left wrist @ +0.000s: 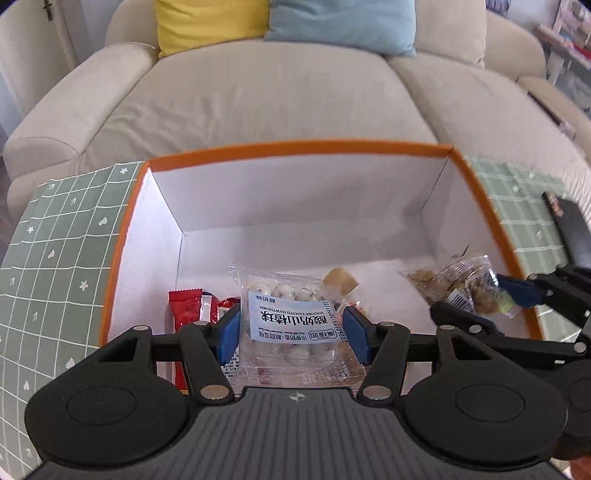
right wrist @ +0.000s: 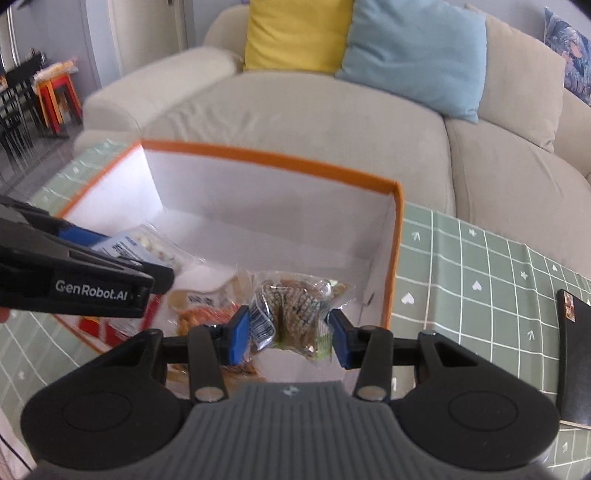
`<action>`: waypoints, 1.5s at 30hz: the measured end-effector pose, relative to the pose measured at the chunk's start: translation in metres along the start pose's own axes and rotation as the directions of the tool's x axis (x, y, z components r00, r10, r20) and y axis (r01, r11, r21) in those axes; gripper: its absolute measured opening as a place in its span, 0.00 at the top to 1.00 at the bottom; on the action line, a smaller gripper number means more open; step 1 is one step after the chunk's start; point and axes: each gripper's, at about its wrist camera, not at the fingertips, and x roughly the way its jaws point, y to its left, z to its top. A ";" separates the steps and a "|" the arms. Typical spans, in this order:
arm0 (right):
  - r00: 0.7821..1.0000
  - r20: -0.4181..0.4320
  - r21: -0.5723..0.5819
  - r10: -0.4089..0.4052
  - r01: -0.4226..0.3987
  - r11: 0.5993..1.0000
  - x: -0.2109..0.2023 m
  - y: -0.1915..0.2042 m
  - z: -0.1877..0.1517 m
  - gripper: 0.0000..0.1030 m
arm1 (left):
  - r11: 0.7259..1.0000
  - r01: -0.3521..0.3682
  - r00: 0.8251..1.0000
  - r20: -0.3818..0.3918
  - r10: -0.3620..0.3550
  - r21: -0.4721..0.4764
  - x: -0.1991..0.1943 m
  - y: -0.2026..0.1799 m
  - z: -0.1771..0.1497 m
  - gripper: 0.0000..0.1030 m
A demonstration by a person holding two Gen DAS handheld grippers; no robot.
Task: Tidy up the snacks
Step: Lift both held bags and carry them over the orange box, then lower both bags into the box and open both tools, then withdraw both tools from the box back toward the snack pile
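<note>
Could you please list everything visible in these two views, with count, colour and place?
box: one, orange outside and white inside, open on the tablecloth.
yogurt hawthorn pack: one, clear with a blue-white label, between the left gripper's pads above the box.
nut snack pack: one, clear with brown contents, between the right gripper's pads above the box.
red packets: at least two, on the box floor at left.
orange-beige packets: count unclear, on the box floor.
tablecloth: one, green grid, under the box.
black object: one, on the tablecloth at right.
sofa: one, beige, behind.
cushions: one yellow, one light blue, on the sofa.
left gripper: black, blue pads.
right gripper: black, blue pads.
</note>
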 end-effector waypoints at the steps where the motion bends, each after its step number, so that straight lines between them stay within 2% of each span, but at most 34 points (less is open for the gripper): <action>1: 1.000 -0.011 -0.003 -0.009 0.009 1.000 0.003 0.000 -0.001 0.58 | 1.000 -0.004 1.000 -0.011 0.004 0.008 0.004 -0.001 0.001 0.35; 11: 0.998 -0.064 -0.044 -0.019 0.016 0.999 0.013 0.009 -0.002 0.56 | 1.000 -0.025 0.994 -0.105 0.026 0.005 0.029 -0.002 -0.002 0.35; 18: 0.996 -0.079 -0.048 -0.031 0.027 0.998 0.014 0.013 -0.001 0.52 | 1.000 -0.020 0.992 -0.123 0.017 -0.021 0.031 0.003 0.000 0.33; 25: 0.996 -0.087 -0.025 -0.034 0.032 0.999 0.011 0.010 -0.002 0.46 | 0.999 0.004 0.992 -0.126 -0.011 -0.053 0.026 0.010 -0.005 0.27; 28: 0.996 -0.077 -0.026 -0.038 0.036 0.999 0.006 0.011 -0.002 0.43 | 0.998 0.003 0.995 -0.102 -0.011 -0.070 0.020 0.012 -0.005 0.22; 29: 0.997 -0.072 -0.028 -0.040 0.038 0.999 0.004 0.012 -0.001 0.39 | 0.997 0.005 0.996 -0.092 -0.012 -0.073 0.017 0.013 -0.004 0.20; 31: 0.997 -0.062 -0.028 -0.040 0.039 0.999 -0.001 0.013 0.000 0.38 | 0.997 0.013 0.997 -0.076 -0.019 -0.077 0.011 0.013 -0.003 0.16; 35: 0.998 -0.041 -0.019 -0.039 0.038 0.999 -0.013 0.014 0.002 0.37 | 0.996 0.009 1.000 -0.028 -0.012 -0.085 -0.005 0.014 -0.002 0.16; 38: 0.999 -0.013 -0.015 -0.048 0.047 0.999 -0.025 0.015 0.000 0.33 | 0.995 0.007 1.000 0.031 -0.005 -0.096 -0.021 0.014 -0.003 0.16; 45: 0.997 0.054 0.033 -0.055 0.053 0.998 -0.059 0.014 -0.011 0.33 | 0.995 0.000 0.987 0.159 0.016 -0.098 -0.069 0.010 -0.018 0.16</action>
